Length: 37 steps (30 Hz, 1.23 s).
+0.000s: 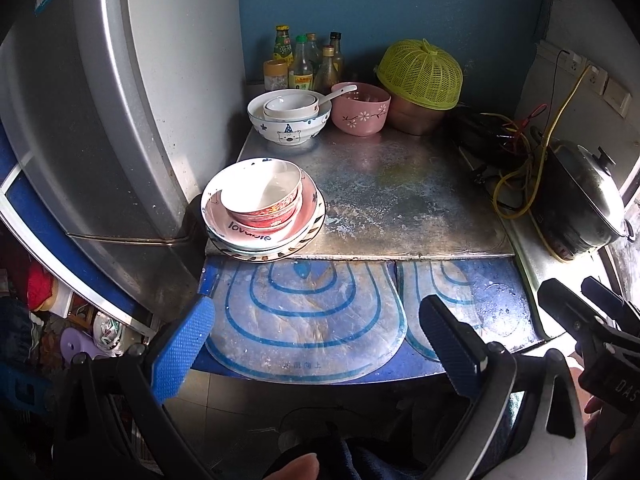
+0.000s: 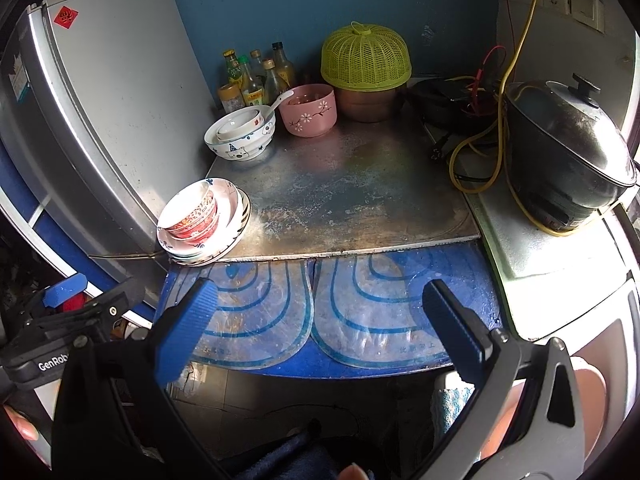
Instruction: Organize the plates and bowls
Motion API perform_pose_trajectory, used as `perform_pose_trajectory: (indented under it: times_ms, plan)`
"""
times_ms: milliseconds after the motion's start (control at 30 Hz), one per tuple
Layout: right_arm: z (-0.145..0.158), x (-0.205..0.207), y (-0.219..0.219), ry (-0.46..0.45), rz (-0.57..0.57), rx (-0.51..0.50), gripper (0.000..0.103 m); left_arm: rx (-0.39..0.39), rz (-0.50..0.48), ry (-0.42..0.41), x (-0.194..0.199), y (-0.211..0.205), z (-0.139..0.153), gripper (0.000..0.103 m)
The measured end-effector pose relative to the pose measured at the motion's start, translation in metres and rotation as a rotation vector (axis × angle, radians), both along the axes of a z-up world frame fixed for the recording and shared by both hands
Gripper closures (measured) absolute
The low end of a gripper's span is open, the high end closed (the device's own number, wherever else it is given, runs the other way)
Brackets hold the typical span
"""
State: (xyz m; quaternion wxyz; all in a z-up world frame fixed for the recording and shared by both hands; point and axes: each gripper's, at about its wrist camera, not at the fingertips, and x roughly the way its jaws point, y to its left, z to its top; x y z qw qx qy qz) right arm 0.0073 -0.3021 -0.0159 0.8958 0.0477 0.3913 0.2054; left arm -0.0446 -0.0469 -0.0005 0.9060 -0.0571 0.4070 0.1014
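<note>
Plates and bowls are gathered on a worn, scratched metal countertop (image 1: 400, 200) beside a tall silver refrigerator (image 1: 100, 120). At the counter's front left corner, a stack of red-patterned white bowls (image 1: 262, 196) is nested in a pink-lined shallow dish (image 1: 248, 232), which is set on wider plates (image 1: 280, 254) that slightly overhang the edge. Toward the back, a white bowl printed with a bear (image 1: 289, 120) is seen holding smaller white bowls, and a pink bowl painted with white flowers (image 1: 361, 109) stands just beside it, with a white spoon (image 1: 340, 94) reaching between the two. Behind them are glass condiment bottles (image 1: 308, 60) and a lime-green mesh food cover (image 1: 420, 74) resting on a metal pot.

The left gripper (image 1: 316, 344) is held low in front of the counter, over blue mats with curved stripes (image 1: 304, 320); its blue-padded fingers (image 1: 182, 348) are spread wide and nothing is held. The right gripper (image 2: 320, 328) is held level beside it, pointed at the same counter, its fingers (image 2: 456, 328) likewise spread wide and empty. Each gripper is apart from the crockery. A black lidded electric cooker (image 2: 568, 152) is seen at the right, with a yellow cord (image 2: 480, 148) looped beside it.
</note>
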Motion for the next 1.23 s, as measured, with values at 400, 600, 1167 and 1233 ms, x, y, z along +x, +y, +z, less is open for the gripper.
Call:
perform_pose_trajectory:
  times_ms: [400, 600, 1167, 1233]
  plan:
    - [0.004, -0.01, 0.002, -0.01, -0.02, -0.005, 0.0, -0.033, -0.002, 0.011, -0.008, 0.009, -0.002, 0.001]
    - [0.004, -0.013, 0.004, -0.006, -0.023, -0.003, 0.0, -0.037, -0.004, 0.011, -0.009, 0.01, -0.003, 0.001]
    - [0.004, -0.017, 0.018, -0.015, -0.018, -0.018, 0.0, -0.039, 0.004, 0.0, -0.014, 0.016, -0.003, 0.001]
    - [0.004, -0.017, 0.02, -0.015, -0.019, -0.019, 0.0, -0.035, 0.005, -0.004, -0.014, 0.017, -0.003, 0.001]
